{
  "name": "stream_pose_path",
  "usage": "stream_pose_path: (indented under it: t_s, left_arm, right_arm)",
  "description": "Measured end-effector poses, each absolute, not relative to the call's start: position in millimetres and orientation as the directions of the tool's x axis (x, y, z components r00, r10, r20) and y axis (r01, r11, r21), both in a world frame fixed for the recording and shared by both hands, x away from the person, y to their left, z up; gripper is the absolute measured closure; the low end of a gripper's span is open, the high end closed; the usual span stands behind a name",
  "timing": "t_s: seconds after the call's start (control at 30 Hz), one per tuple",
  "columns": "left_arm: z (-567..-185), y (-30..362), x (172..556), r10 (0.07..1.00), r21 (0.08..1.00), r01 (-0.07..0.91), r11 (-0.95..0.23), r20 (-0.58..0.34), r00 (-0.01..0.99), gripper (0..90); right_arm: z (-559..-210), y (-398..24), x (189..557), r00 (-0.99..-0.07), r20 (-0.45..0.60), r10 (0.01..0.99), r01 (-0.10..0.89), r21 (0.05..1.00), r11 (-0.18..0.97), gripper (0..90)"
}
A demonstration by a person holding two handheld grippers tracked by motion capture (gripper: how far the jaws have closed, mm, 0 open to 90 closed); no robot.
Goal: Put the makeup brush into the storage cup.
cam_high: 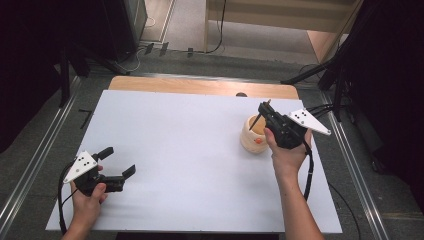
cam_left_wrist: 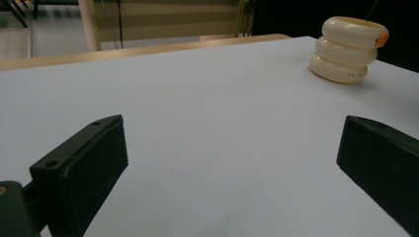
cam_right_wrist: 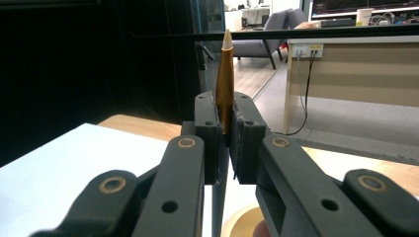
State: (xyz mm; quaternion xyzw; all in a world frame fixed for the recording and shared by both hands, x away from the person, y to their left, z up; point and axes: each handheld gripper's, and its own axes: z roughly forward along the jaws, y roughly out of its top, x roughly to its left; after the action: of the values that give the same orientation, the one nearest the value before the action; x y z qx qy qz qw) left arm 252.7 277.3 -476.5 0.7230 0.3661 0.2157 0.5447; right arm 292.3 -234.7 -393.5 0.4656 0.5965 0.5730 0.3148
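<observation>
Above the holder (cam_high: 253,134), a cream ribbed pot at the far right of the white surface (cam_high: 190,150), the right gripper (cam_high: 265,113) has its jaws pinching a slim pen (cam_right_wrist: 225,81), gold-barrelled with a pale tip. Its lower end reaches down to the holder's mouth; whether it is going in or coming out I cannot tell, so the job looks about midway. Well away from the holder, near the front left, the left gripper (cam_high: 119,161) waits with jaws spread, holding nothing.
</observation>
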Motion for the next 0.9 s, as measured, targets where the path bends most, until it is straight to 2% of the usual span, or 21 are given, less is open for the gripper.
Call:
stream_pose_path:
  t_s: [0.9]
  left_arm:
    - [-477, 276, 252, 0.765, 0.946, 0.293, -0.139, -0.085, 0.638, 0.1]
  right_arm:
    - [-407, -251, 299, -0.305, 0.135, 0.943, 0.208, 0.975, -0.072, 84.6]
